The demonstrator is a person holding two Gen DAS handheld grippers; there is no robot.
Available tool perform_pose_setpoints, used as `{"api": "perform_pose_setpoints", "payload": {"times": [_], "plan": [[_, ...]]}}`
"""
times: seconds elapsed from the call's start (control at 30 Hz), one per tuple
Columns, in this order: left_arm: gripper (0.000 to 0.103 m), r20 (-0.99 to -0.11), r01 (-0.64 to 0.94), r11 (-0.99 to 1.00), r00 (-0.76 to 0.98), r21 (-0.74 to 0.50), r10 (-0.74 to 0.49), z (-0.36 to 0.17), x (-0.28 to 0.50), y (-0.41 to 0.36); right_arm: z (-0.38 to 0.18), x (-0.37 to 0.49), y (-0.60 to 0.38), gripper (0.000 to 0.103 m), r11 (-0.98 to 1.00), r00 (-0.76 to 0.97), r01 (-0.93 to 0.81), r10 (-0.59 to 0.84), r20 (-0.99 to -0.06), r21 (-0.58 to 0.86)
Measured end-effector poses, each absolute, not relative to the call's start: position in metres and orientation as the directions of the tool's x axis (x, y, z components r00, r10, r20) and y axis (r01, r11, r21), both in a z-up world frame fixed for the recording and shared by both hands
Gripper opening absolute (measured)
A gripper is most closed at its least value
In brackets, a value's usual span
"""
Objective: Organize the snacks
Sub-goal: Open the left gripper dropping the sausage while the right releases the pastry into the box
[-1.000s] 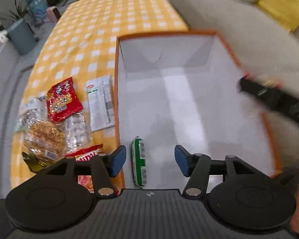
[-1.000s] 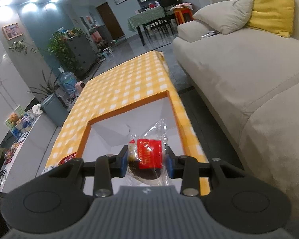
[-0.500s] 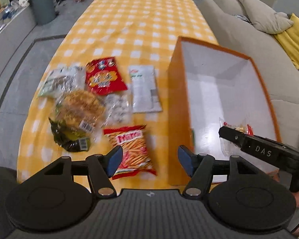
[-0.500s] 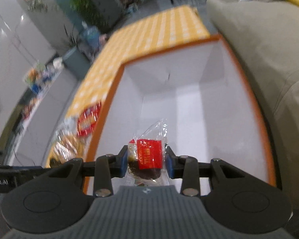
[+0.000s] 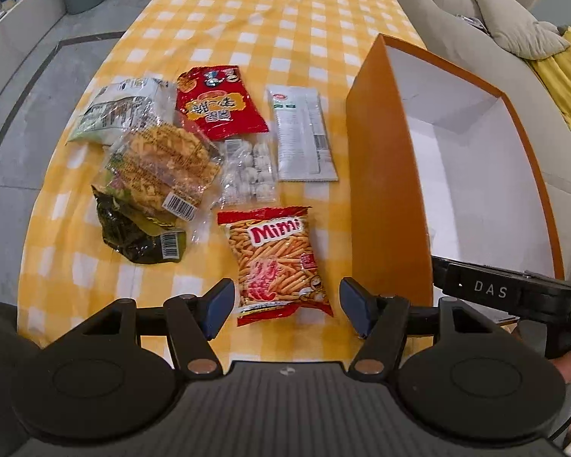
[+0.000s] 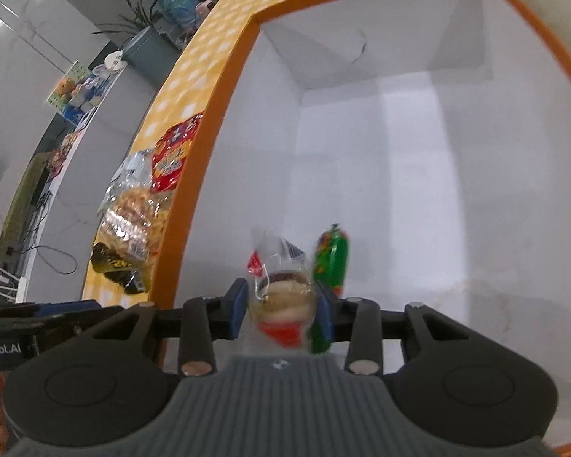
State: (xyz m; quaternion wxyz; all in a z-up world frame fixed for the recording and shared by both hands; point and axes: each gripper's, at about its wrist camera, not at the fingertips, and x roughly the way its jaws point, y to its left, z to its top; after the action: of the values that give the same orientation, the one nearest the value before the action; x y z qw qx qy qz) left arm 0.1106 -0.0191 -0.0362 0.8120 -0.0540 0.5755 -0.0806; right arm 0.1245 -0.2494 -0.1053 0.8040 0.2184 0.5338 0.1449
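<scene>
Yellow-checked tablecloth (image 5: 270, 19) beside a grey sofa (image 5: 456, 7), with a white-lined orange box (image 5: 384, 190) open at right of the left-wrist view and loose packets spread to its left. Right gripper (image 6: 281, 314) low inside the box, jaws narrow and just opened a little, with a clear-wrapped snack (image 6: 281, 297) blurred between them; impossible to tell whether the pads are pressing on it. Green packet (image 6: 333, 255) already on the box floor, just beside and behind the right pad. Left gripper (image 5: 287, 306) wide and empty after just opening, poised above the lower end of the Mimi packet (image 5: 278, 259) at bottom centre, apart from it. Step in hand, by judgement: release of the wrapped snack into the box, with the next pick being lined up. Next move likely calling for a full parting of the right jaws and a lift clear of the box walls, then a descent of the left jaws astride the Mimi packet before closing.
</scene>
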Motion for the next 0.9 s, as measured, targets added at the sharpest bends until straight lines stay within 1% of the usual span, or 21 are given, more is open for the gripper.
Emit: {"api": "perform_pose_setpoints", "payload": {"times": [0.07,0.17,0.43,0.5,0.63,0.7,0.77,0.9], "plan": [[0.075,-0.926,0.059,0.980,0.322,-0.188,-0.197,-0.036,0.112,-0.016,-0.107,0.126,-0.250,0.041,0.852,0.384,0.005,0.482,-0.787,0.524],[0.075,-0.926,0.054,0.980,0.321,-0.191,-0.198,-0.037,0.113,-0.012,-0.108,0.126,-0.254,0.041,0.833,0.383,0.020,0.504,-0.774,0.553],[0.075,-0.928,0.053,0.978,0.310,-0.200,-0.207,-0.037,0.114,-0.010,-0.091,0.117,-0.273,0.041,0.842,0.458,0.047,0.461,-0.760,0.538],[0.075,-0.928,0.051,0.979,0.312,-0.197,-0.204,-0.036,0.115,-0.009,-0.085,0.115,-0.276,0.043,0.843,0.478,0.036,0.457,-0.750,0.537],[0.075,-0.925,0.035,0.979,0.324,-0.198,-0.199,-0.032,0.115,-0.002,-0.074,0.110,-0.272,0.052,0.847,0.498,0.007,0.458,-0.736,0.532],[0.075,-0.922,0.021,0.980,0.334,-0.200,-0.196,-0.029,0.116,0.005,-0.067,0.107,-0.266,0.058,0.852,0.506,-0.027,0.463,-0.728,0.523],[0.075,-0.920,0.009,0.980,0.343,-0.200,-0.191,-0.026,0.116,0.012,-0.060,0.105,-0.259,0.069,0.862,0.508,-0.052,0.458,-0.729,0.505],[0.075,-0.914,-0.033,0.980,0.367,-0.197,-0.171,-0.020,0.117,0.028,-0.043,0.099,-0.240,0.070,0.881,0.532,-0.095,0.439,-0.724,0.464]]}}
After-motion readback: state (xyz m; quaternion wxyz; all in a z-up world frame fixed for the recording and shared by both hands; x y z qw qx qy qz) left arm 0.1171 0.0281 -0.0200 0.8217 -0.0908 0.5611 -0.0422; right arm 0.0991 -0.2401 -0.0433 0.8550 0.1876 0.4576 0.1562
